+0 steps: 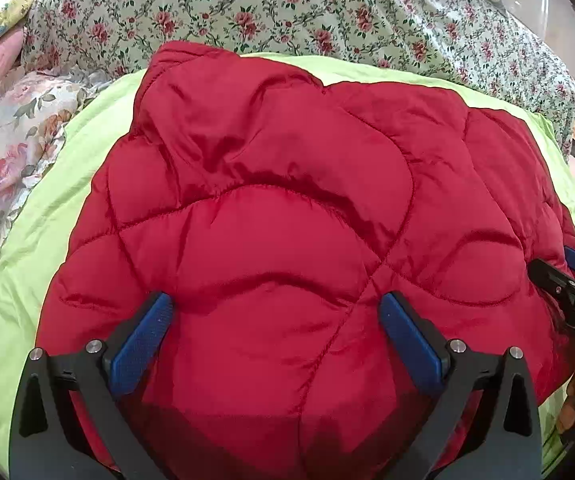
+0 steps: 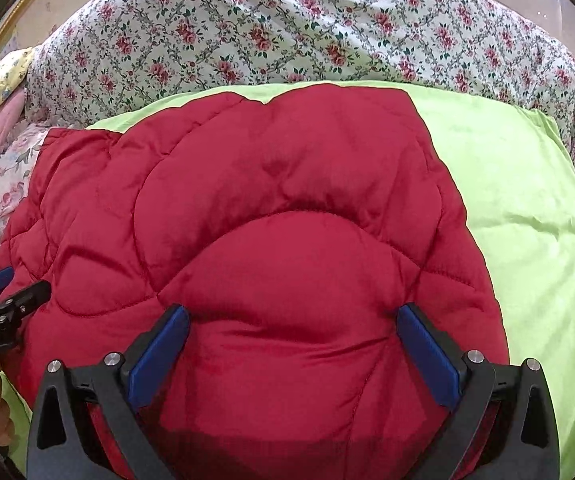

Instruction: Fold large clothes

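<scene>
Jacket (image 1: 279, 216): red, quilted, on green sheet (image 1: 27, 272) | left gripper (image 1: 275, 316): spread, pressing jacket at 6 o'clock | right gripper (image 2: 293, 330): spread, likewise.

Red quilted jacket (image 1: 271, 216): puffy padded cloth, slight satin sheen, stitched seams. Green sheet (image 2: 527, 216) under it: smooth matt cloth, lightly creased. Floral bedspread (image 1: 287, 8) beyond the jacket: printed cloth, faint gloss. Left gripper (image 1: 275, 312): matt black plastic frame, blue textured pads (image 1: 143, 344), bright metal pins. Right gripper (image 2: 293, 326): same finish.
</scene>
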Motion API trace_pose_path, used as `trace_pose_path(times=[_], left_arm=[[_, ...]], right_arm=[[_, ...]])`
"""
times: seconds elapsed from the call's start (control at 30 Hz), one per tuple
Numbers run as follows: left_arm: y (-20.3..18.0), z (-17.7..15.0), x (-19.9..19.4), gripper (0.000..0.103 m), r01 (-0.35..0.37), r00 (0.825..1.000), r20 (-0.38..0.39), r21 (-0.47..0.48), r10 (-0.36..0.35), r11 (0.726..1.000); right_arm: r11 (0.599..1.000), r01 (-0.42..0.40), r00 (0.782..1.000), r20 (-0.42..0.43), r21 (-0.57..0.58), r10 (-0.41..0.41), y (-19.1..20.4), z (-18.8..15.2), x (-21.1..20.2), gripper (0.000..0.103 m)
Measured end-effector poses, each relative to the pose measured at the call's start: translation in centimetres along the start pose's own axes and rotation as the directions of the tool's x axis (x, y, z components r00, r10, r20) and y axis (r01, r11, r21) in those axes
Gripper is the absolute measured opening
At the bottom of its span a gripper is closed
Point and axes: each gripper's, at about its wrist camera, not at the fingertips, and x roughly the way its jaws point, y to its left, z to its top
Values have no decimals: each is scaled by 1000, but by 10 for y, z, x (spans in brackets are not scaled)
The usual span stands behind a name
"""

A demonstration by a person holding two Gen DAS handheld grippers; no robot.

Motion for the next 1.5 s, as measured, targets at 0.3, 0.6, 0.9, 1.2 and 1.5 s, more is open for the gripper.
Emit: trace_pose_path(times=[0.3,0.6,0.9,1.2,1.5], left_arm=[[5,10,6,103,18,998,-55,-4,-18,1000],[5,8,2,103,13,998,-57,-15,-14,1000],[8,-26,-41,103,40,999,-22,-15,-41,999],[4,-24,-31,103,-5,999,-39,-10,5,1000],[2,-45,-56,103,-37,999,-40,-13,37,999]], right_arm=[[999,-16,999,-29,38,17,-8,-4,-10,103],[999,-43,999,-32,7,44,2,-28,-43,103],[1000,-30,998,-49,5,31,-3,-30,-18,103],[998,-58,998,-29,38,59,-3,-35,-47,103],[993,-121,992,-29,-8,120,6,-56,-87,103]])
